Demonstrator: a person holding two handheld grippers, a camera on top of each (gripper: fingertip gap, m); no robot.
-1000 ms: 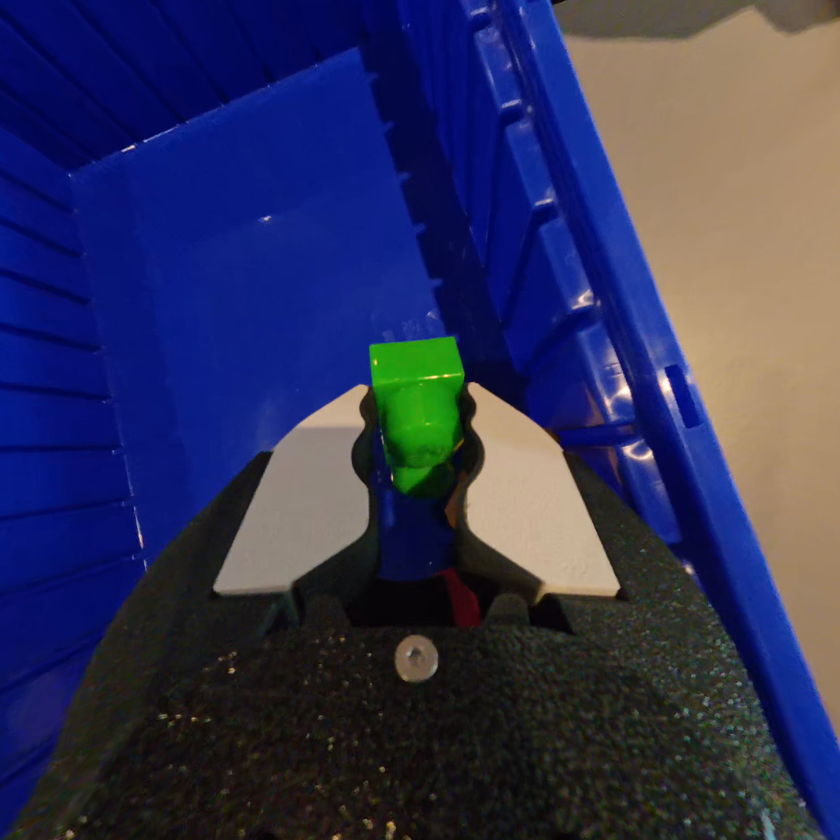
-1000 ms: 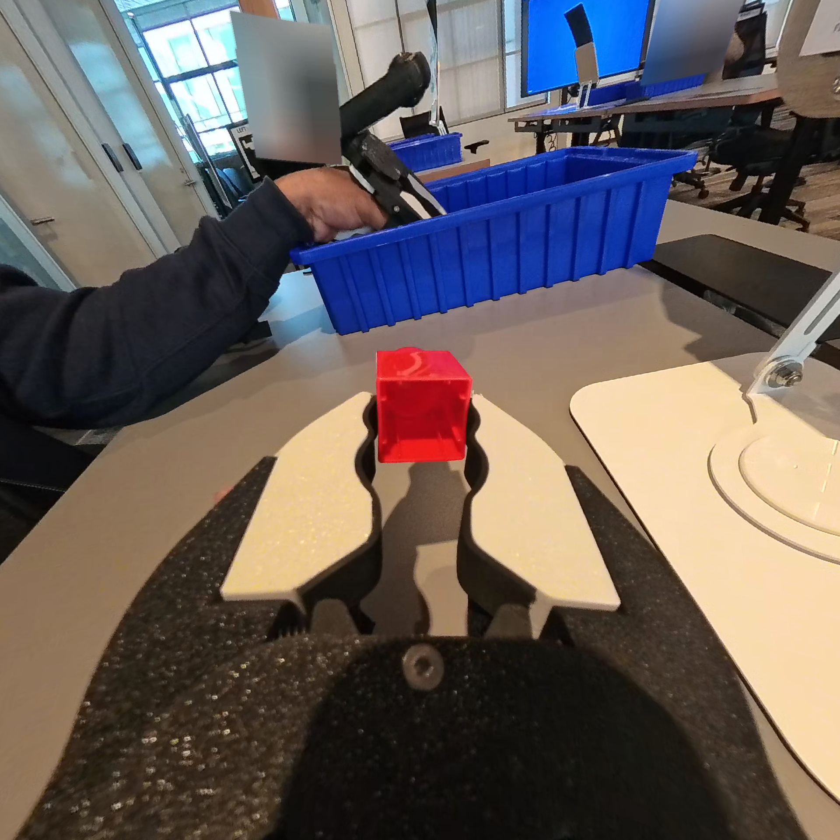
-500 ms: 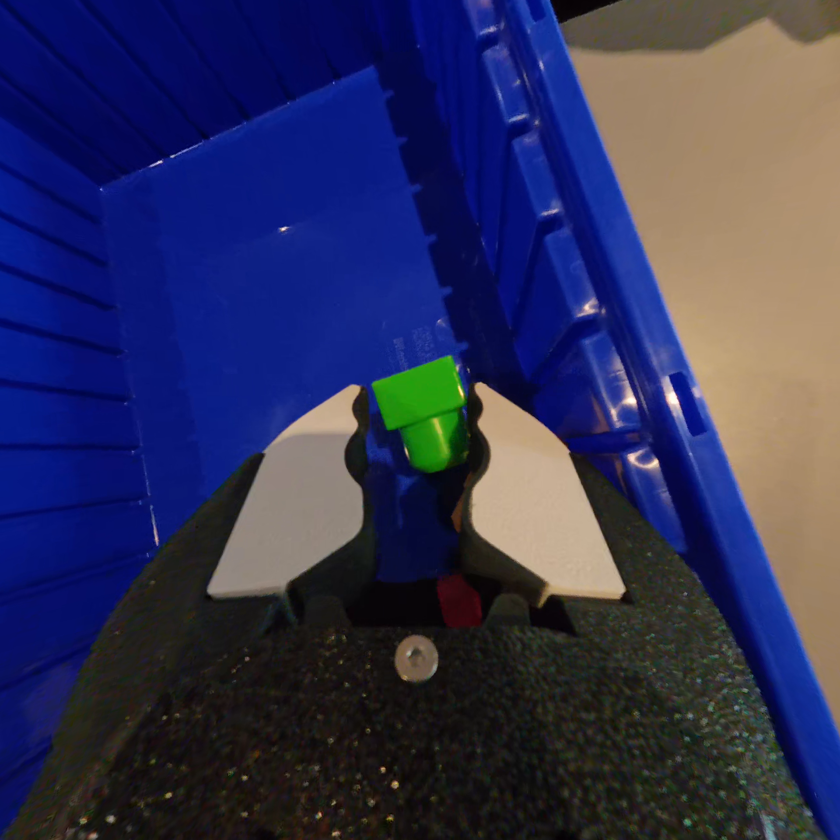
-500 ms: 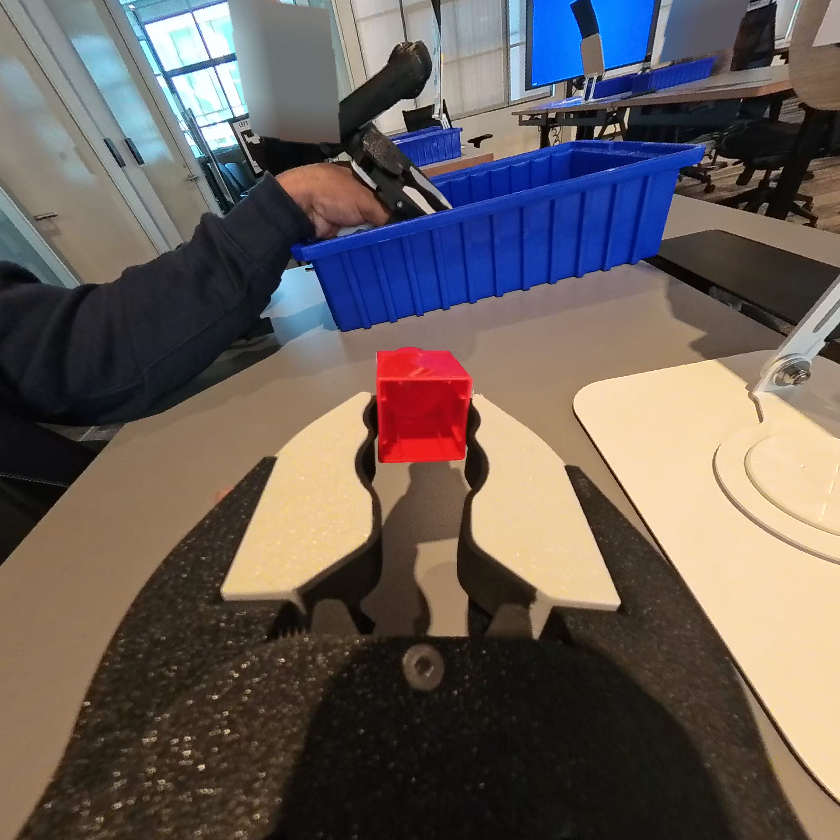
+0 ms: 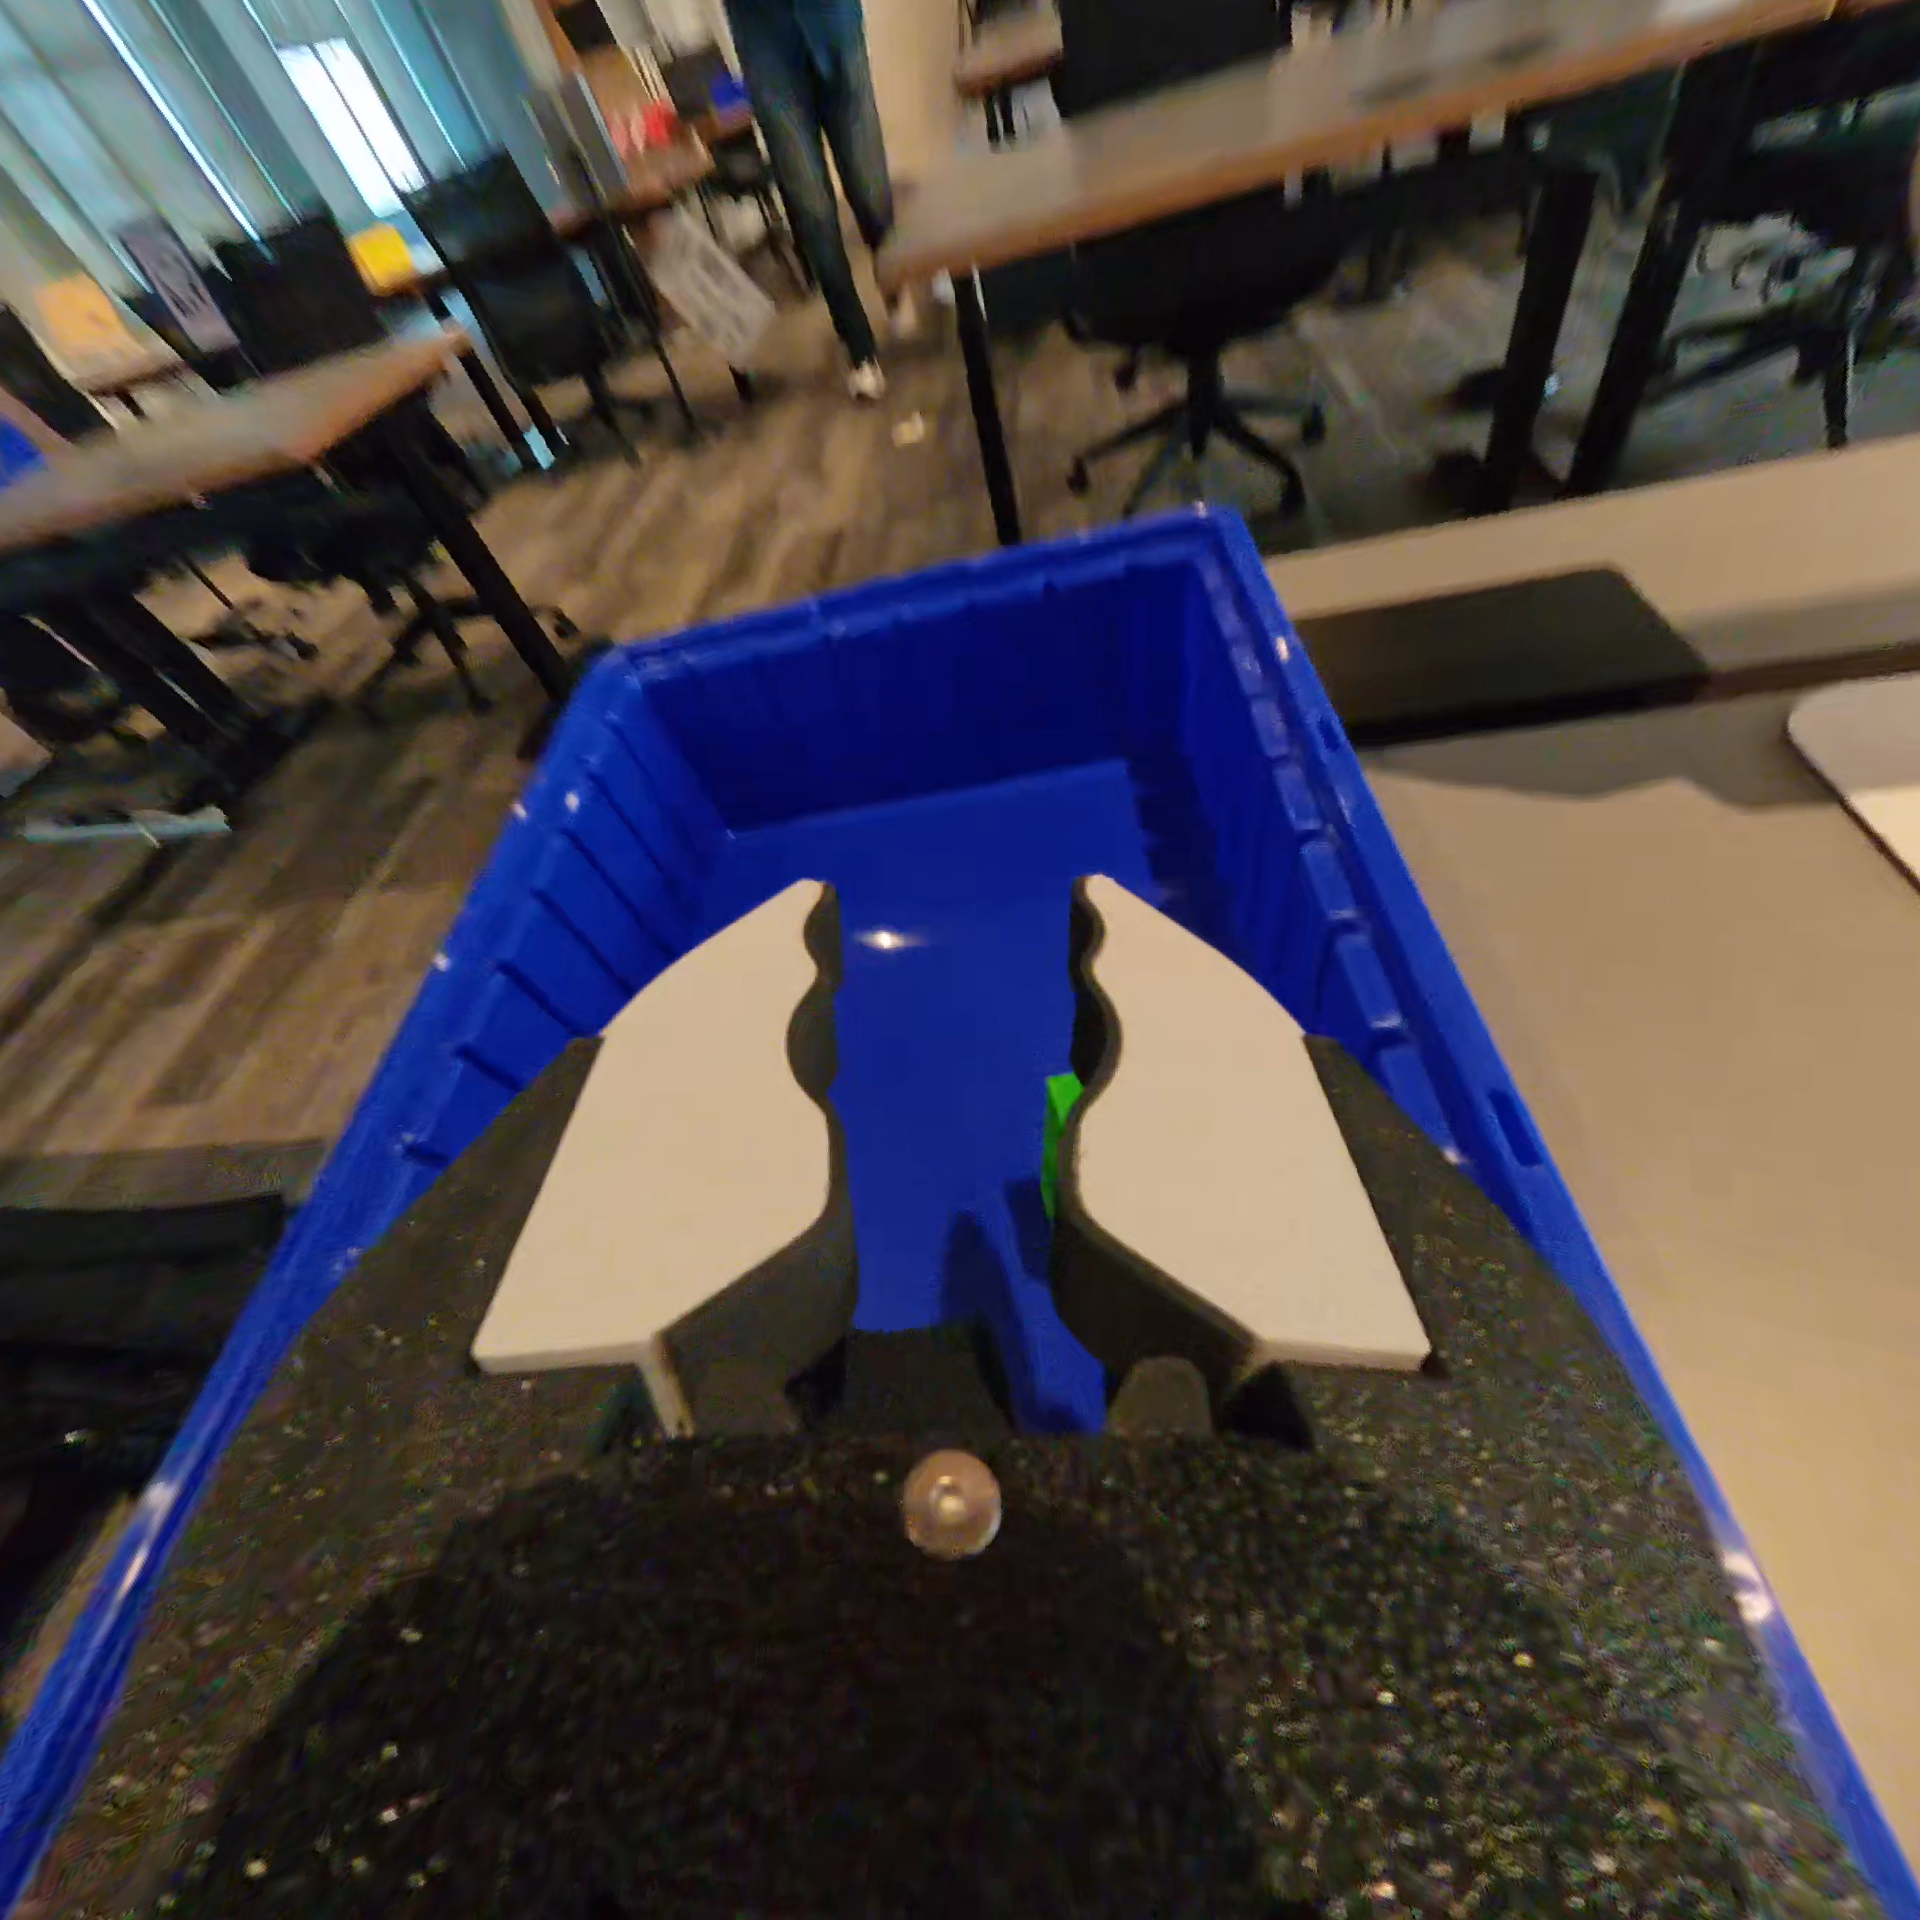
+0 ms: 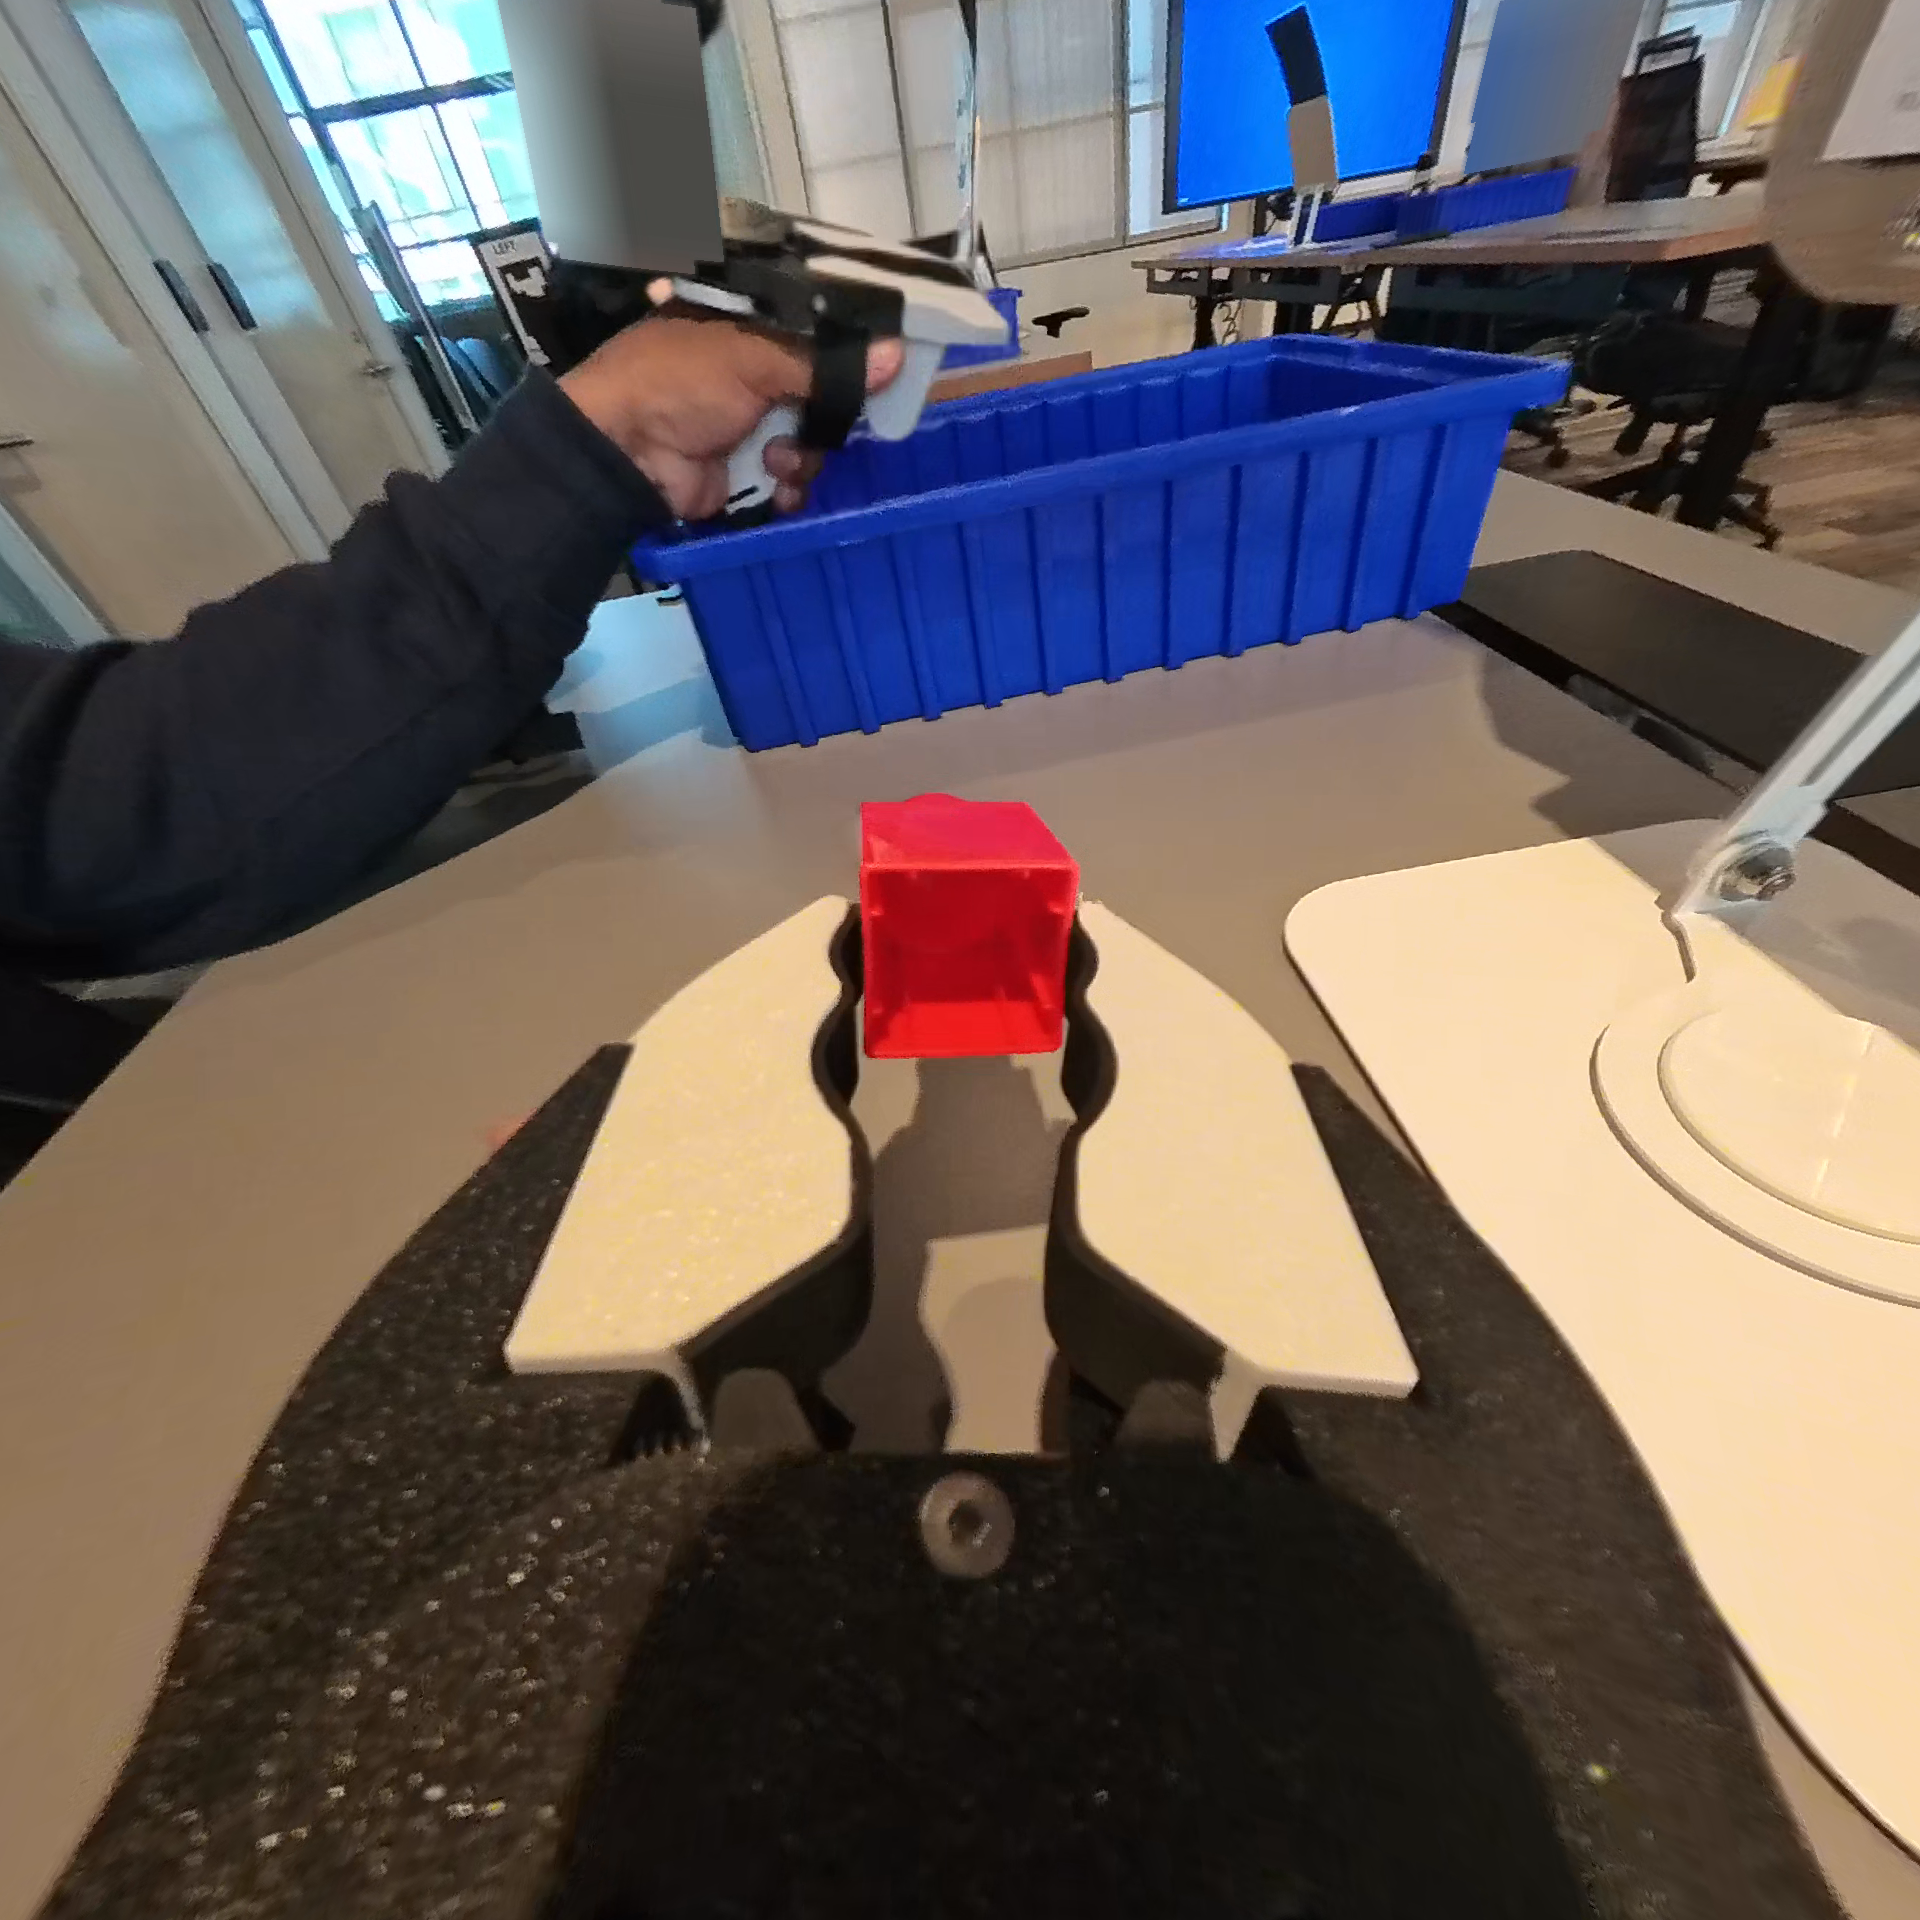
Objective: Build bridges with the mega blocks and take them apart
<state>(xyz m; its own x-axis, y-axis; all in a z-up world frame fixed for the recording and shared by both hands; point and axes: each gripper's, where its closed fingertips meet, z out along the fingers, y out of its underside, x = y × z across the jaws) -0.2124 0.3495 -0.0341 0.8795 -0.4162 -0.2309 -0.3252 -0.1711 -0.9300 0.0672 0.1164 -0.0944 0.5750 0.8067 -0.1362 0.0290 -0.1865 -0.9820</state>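
Your right gripper (image 6: 966,925) is clamped on a red block (image 6: 964,940), holding it just above the grey table (image 6: 312,1091) with its hollow underside facing the camera. Beside it on the right lies a white base plate (image 6: 1475,1039). Your left gripper (image 5: 951,914) hangs over the blue bin (image 5: 1299,790) with its fingers spread and nothing between them; a green block (image 5: 1060,1132) lies on the bin floor, partly hidden behind one finger.
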